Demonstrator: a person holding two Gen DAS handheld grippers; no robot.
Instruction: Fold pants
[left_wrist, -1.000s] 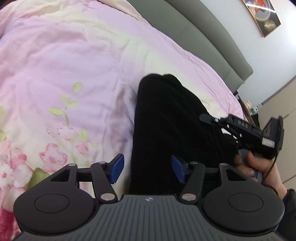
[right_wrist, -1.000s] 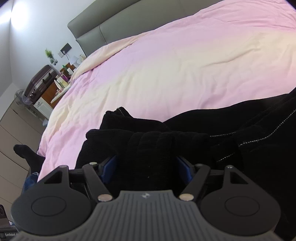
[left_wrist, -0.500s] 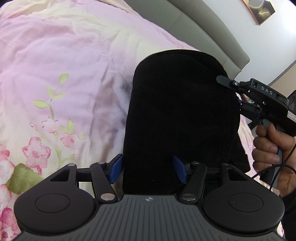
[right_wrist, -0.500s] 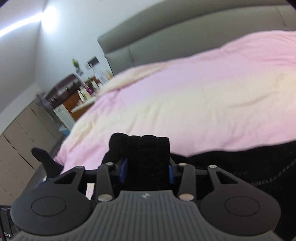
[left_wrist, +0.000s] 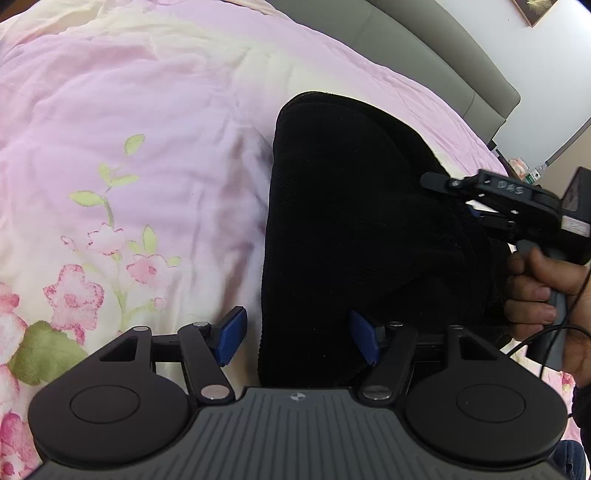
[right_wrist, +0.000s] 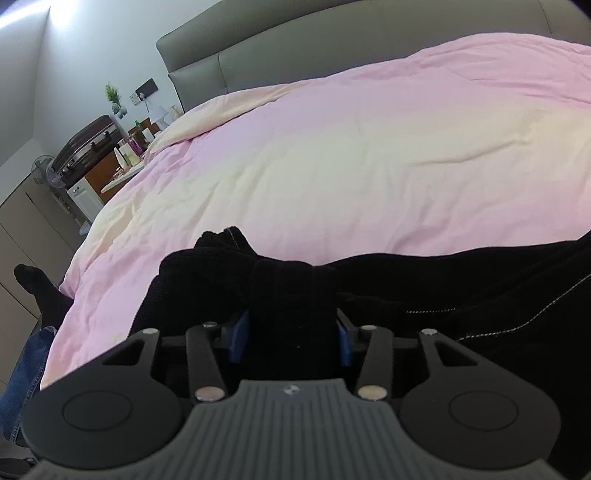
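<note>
Both grippers work on the black pants (left_wrist: 354, 229), which lie on the pink duvet (left_wrist: 140, 140) at about 3 o'clock of its flower print. The right gripper (right_wrist: 291, 336) is clamped on a thick bunch of the fabric. The left gripper (left_wrist: 299, 334) has its blue pads (left_wrist: 231, 334) spread wide, with the cloth edge between them but, as far as I can see, not pinched. I judge one fold is being laid down; next the left must close on its edge. The knit looks ribbed, soft and heavy, with white stitching.
</note>
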